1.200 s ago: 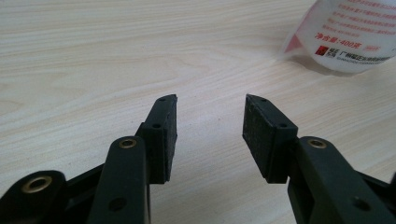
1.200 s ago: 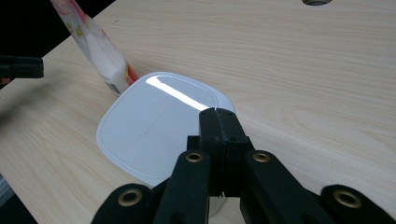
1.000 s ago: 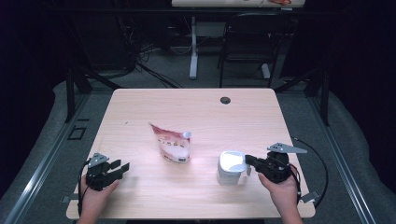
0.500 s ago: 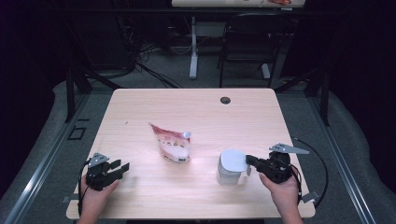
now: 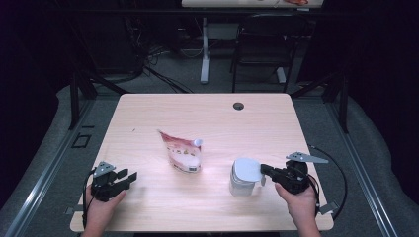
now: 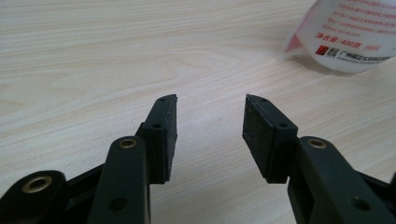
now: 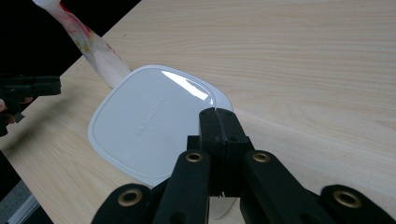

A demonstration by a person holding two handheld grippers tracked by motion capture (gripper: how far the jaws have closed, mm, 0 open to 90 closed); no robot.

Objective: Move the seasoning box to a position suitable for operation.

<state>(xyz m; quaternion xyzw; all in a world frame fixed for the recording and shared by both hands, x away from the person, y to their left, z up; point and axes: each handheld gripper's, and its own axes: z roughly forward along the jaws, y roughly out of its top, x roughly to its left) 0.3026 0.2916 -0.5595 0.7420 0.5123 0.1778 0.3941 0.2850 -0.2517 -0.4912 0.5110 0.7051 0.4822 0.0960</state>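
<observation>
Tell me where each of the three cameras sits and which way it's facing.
High view: above the person's side, looking forward and down on the table; both hands, the left gripper and right gripper show.
Left gripper view: rides the left gripper, looking low across the wood toward the pouch; its open jaws show.
Right gripper view: rides the right gripper, looking down over the container lid; its shut jaws show.
Shared: the pouch appears in all three.

Lab (cables [image 5: 163, 74], bare test table [image 5: 207, 113]).
</observation>
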